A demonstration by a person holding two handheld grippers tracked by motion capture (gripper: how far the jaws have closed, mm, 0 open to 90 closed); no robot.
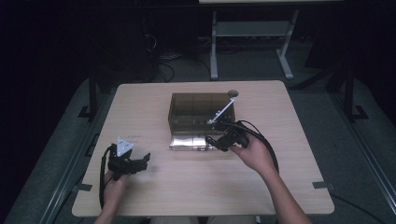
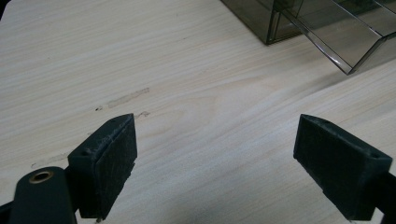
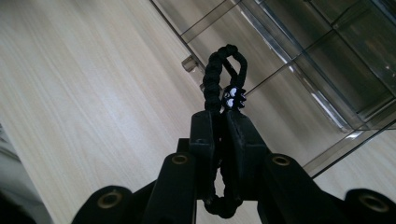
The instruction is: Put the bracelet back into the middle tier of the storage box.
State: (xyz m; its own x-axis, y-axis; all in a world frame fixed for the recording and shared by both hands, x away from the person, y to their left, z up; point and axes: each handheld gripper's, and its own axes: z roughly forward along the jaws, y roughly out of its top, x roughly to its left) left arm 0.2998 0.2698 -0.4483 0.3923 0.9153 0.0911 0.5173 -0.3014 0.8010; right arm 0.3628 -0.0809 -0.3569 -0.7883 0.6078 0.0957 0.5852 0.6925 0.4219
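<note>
A smoky clear plastic organizer box (image 1: pixel 196 112) with inner dividers stands mid-table, its clear lid (image 1: pixel 189 142) folded down toward me. My right gripper (image 1: pixel 211 140) hovers over that lid, shut on a black braided cord bracelet (image 3: pixel 223 79) whose loop, with a small black-and-white bead, sticks out past the jaws. The box compartments (image 3: pixel 327 60) lie just beyond it in the right gripper view. My left gripper (image 1: pixel 145 158) rests at the table's left front, open, its pads (image 2: pixel 109 158) wide apart over bare wood. The box corner (image 2: pixel 271 23) shows at upper right in the left gripper view.
The light wooden table (image 1: pixel 140 107) has faint scuff marks (image 2: pixel 126 99) ahead of the left gripper. A round grommet (image 1: pixel 232 93) sits at the table's back edge. A white desk frame (image 1: pixel 252 32) stands on the dark floor beyond.
</note>
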